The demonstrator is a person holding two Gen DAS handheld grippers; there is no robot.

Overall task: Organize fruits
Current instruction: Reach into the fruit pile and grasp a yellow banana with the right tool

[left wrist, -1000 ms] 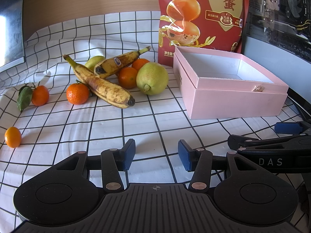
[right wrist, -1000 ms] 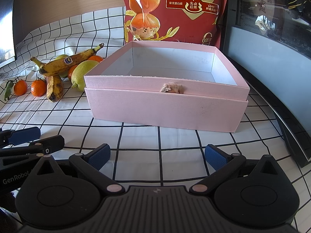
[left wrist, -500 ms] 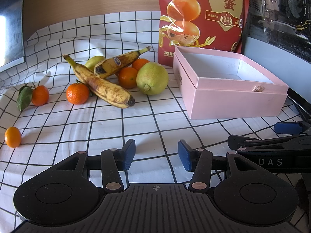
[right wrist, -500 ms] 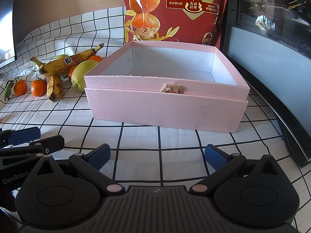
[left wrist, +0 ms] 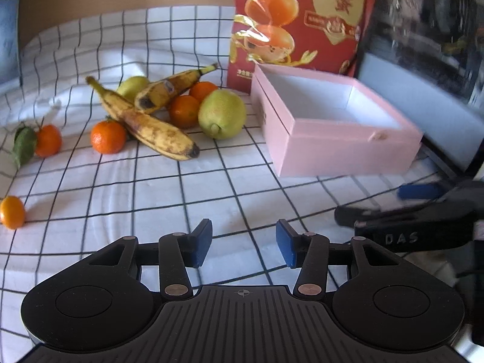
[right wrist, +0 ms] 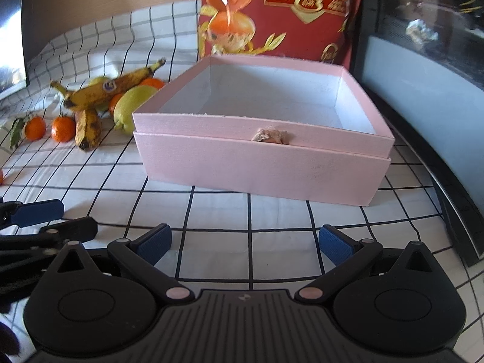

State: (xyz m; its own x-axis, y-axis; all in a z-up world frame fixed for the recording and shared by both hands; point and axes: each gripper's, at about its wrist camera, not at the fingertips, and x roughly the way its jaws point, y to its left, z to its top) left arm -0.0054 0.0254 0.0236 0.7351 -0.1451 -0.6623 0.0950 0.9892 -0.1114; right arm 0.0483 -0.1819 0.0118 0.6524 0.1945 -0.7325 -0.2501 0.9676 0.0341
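Observation:
A heap of fruit lies on the checked cloth: two spotted bananas (left wrist: 151,127), a green pear (left wrist: 222,113), several oranges (left wrist: 107,137) and a second pear behind. One small orange (left wrist: 12,211) sits alone at the left. The open pink box (right wrist: 263,139) stands to the right of the heap, nothing inside it. My left gripper (left wrist: 242,243) hovers over bare cloth short of the fruit, its jaws closing with nothing between them. My right gripper (right wrist: 245,242) stands wide open in front of the box, holding nothing.
A tall red snack bag (left wrist: 302,21) stands behind the box. A dark appliance (right wrist: 423,75) with a grey front runs along the right side. A wooden wall rises behind the cloth. A leafy orange (left wrist: 45,140) lies left of the heap.
The left wrist view has shifted and lifted a little, so the fruit heap and box sit differently in frame. Its jaws have narrowed slightly. The right gripper's view tilted slightly.

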